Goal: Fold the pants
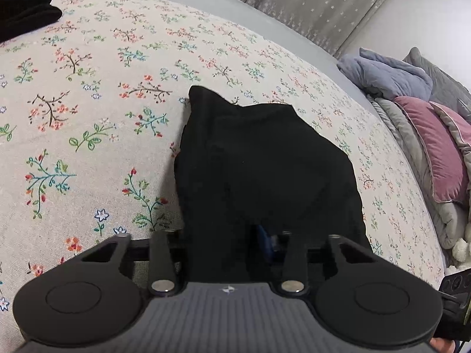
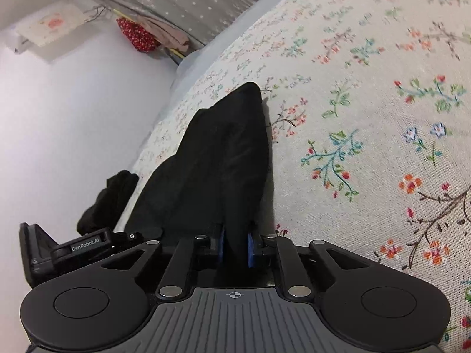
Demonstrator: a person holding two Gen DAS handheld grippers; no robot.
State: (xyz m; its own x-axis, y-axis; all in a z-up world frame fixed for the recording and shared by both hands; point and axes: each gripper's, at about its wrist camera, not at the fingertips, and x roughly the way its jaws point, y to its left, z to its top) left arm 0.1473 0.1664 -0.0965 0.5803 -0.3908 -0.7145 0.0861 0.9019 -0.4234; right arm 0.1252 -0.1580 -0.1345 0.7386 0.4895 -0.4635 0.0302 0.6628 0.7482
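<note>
The black pants (image 1: pixel 259 164) hang in a bunched fold above a bed with a floral cover (image 1: pixel 88 103). My left gripper (image 1: pixel 235 244) is shut on the pants' near edge; the cloth hides most of its blue pads (image 1: pixel 266 242). In the right wrist view the pants (image 2: pixel 220 158) stretch away from my right gripper (image 2: pixel 234 248), which is shut on the cloth between its blue pads (image 2: pixel 251 250). The other gripper's body (image 2: pixel 85 245) shows at the left, beside the same cloth.
Another black garment (image 1: pixel 23 8) lies folded at the bed's far left corner. Grey, blue and pink pillows and quilts (image 1: pixel 426 123) are piled at the right. A grey starred headboard (image 1: pixel 309 3) and a white wall (image 2: pixel 59 123) border the bed.
</note>
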